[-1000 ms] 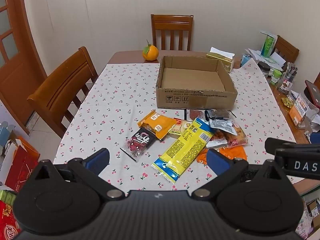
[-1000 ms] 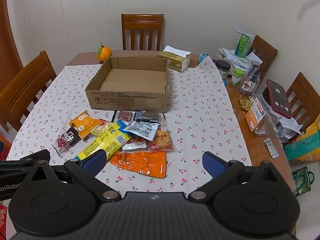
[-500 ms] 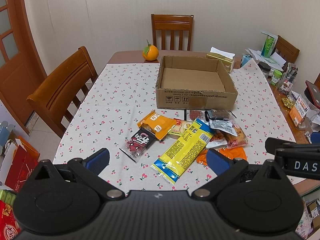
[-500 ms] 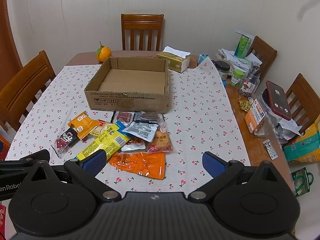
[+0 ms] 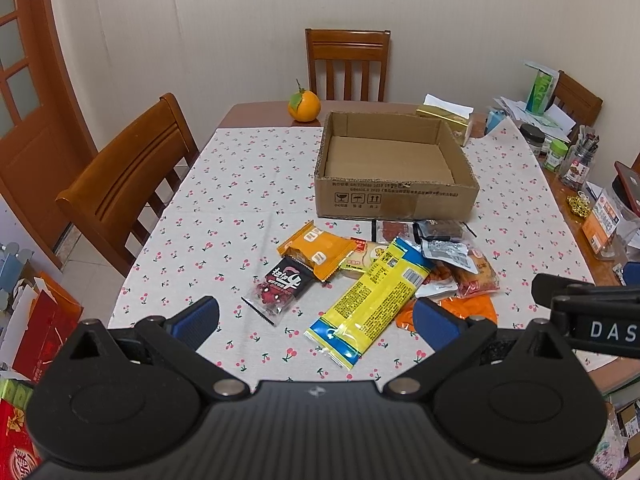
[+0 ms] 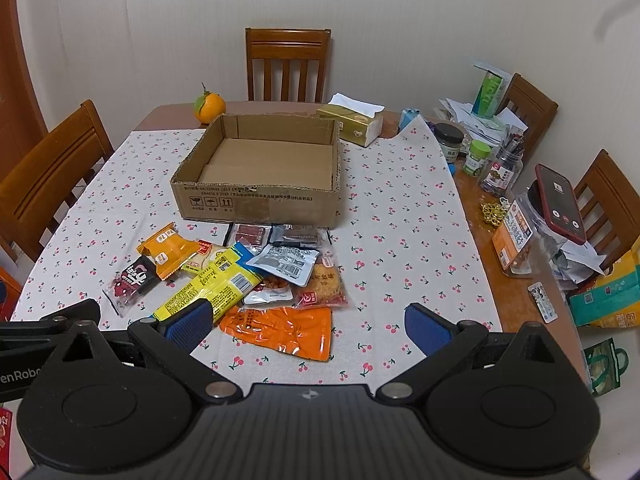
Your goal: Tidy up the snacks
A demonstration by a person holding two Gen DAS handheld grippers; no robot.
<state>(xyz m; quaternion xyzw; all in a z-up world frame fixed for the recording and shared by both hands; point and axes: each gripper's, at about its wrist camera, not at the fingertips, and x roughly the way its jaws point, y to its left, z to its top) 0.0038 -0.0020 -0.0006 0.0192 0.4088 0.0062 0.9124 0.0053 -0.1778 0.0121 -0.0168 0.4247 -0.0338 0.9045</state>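
While both tools hover above the near edge of the counter (image 5: 240,184), the left tool (image 5: 316,322) is spread wide with nothing between its 2 blue pads, and the right tool (image 6: 308,326) is equally wide and empty. Snack packets lie in a loose heap just near of the open cardboard box (image 5: 394,170), which holds nothing. A long yellow packet (image 5: 370,302) lies between the left tool's pads in that view, further out and below them, untouched. Left of it sit a dark red packet (image 5: 280,286) and an orange packet (image 5: 320,250). A flat orange pouch (image 6: 280,330) lies at the near side of the heap, between the right tool's pads in its view, closer to the left pad. An orange fruit (image 5: 304,106) stands beyond the box's far left corner
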